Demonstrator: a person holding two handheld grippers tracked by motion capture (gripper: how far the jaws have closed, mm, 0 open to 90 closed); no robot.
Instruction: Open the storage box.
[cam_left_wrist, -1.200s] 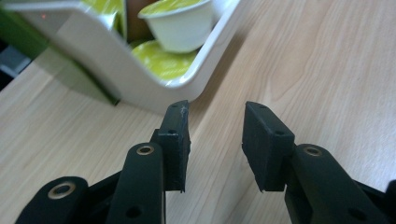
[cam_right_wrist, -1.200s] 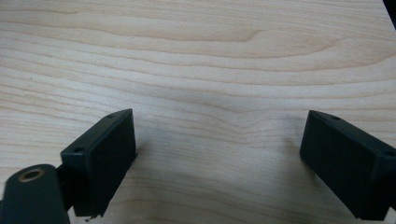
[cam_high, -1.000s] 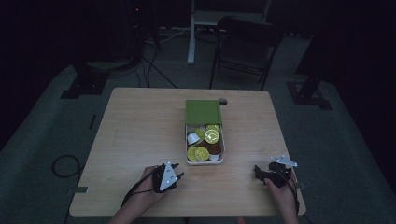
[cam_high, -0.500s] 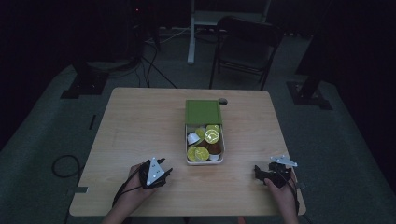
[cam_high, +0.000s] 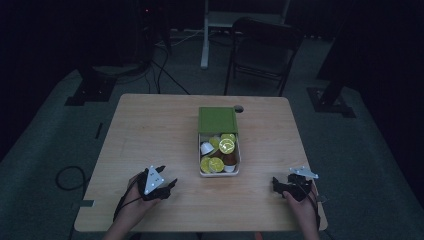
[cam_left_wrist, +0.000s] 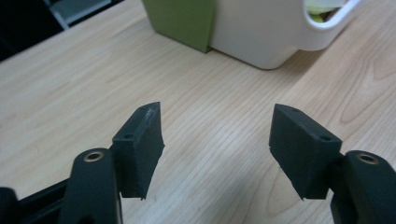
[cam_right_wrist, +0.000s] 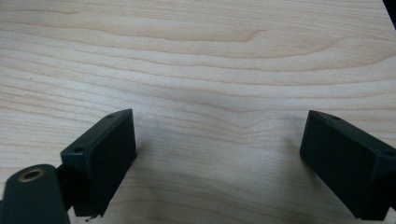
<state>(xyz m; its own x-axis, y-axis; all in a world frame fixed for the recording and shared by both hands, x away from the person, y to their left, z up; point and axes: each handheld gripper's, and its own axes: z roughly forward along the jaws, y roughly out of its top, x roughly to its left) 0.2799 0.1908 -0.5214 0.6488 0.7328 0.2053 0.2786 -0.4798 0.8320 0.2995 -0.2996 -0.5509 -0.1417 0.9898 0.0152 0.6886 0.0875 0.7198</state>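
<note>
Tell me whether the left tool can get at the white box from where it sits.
Probably yes: the left tool is open and points at the white box, with bare table between them.

Wooden table (cam_high: 150, 130), white box (cam_high: 219, 173) w/ green lid (cam_high: 217, 120) at center

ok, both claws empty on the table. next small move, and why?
Probably ease the left claw forward toward the white box. Its jaws stand open, the box corner lies just ahead of it, the green lid is slid back and the capsules are exposed.
</note>
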